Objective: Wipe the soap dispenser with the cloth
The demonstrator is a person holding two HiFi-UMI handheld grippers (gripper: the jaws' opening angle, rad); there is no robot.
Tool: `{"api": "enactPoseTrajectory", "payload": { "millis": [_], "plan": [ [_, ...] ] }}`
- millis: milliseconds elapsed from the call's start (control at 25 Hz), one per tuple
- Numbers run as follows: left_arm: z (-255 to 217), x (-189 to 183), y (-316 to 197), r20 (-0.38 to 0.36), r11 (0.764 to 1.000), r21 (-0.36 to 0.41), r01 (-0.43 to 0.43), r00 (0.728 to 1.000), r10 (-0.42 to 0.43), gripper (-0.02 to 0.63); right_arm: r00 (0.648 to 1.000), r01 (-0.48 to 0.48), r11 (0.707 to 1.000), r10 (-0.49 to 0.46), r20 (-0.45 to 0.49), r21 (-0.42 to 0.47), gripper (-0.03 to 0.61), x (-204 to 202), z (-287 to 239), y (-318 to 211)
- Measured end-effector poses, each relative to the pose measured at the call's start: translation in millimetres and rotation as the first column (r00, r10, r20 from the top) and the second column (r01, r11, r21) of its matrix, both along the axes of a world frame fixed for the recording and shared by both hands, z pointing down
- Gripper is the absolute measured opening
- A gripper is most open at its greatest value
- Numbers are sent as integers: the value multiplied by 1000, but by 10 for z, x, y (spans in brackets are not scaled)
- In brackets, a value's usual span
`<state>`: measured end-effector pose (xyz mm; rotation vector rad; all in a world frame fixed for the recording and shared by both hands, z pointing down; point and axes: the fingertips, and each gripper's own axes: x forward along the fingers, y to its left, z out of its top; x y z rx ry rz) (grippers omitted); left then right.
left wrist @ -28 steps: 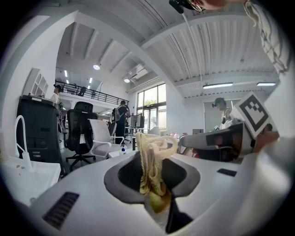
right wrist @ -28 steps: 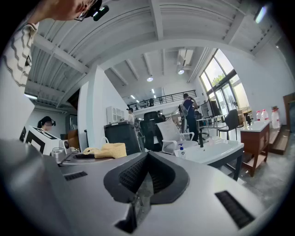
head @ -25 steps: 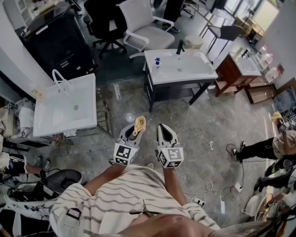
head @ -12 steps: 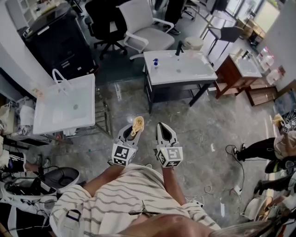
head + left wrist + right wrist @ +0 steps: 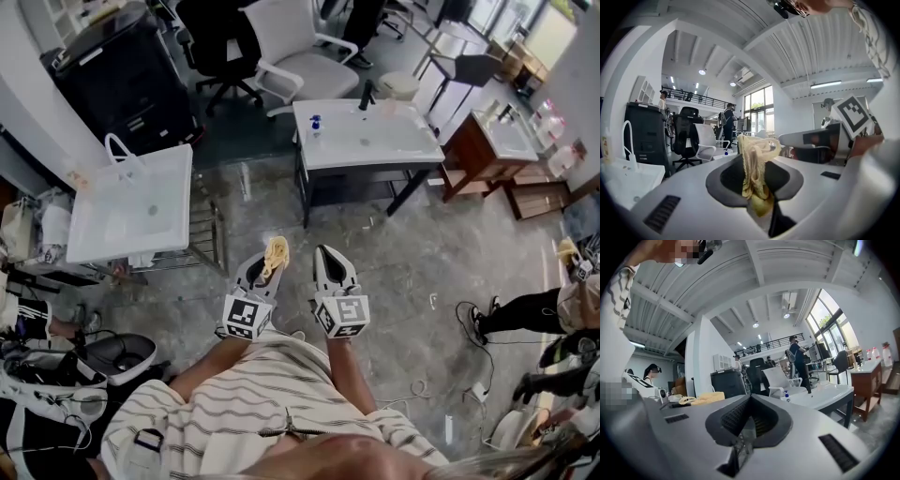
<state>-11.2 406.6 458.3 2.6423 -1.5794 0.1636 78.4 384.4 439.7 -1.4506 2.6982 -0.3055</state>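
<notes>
Grey marbled floor [image 5: 403, 272] lies between us and the white sink desk [image 5: 412, 150]. Close to the desk's left edge, towards its far-left corner, stands what we take for the soap dispenser [image 5: 317, 125] — a small bottle with a blue top, too small in the head view to read further. A black tap [image 5: 366, 95] rises at the far edge of the desk, apart from the bottle. The yellow cloth [image 5: 754, 168] is well away from the dispenser. It is pinched upright in our left gripper [image 5: 262, 270], whose jaws are clamped on its lower folds while the loose end flops over the tips. Our right gripper [image 5: 328, 262] is just beside the left, with its jaws closed together and nothing between them. Both are held out level above the floor, short of the desk's near edge. We judge the step in hand to be the approach — the cloth is secured, but no wiping has begun. The next move calls for closing the gap to the desk's left edge and laying the cloth against the bottle. Such a light bottle could tip, so the right gripper would probably need to open and steady it.
</notes>
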Motion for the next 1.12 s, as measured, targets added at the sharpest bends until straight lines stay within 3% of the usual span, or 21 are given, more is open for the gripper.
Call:
{"api": "enactPoseTrajectory", "payload": {
  "millis": [400, 880, 1120],
  "plan": [
    [199, -79, -761, -2, 1000, -17, -18, 1000, 18, 86, 1000, -5, 999, 5, -20, -32, 0, -156, 200, -729],
    [-25, -395, -2815, -17, 996, -6, -86, 996, 86, 86, 997, -49, 999, 48, -66, -8, 0, -509, -33, -2734],
    [-39, -595, -3722, -17, 989, -21, -147, 989, 147, 86, 993, -78, 996, 74, -91, -47, 0, -730, 45, -3606]
  ]
}}
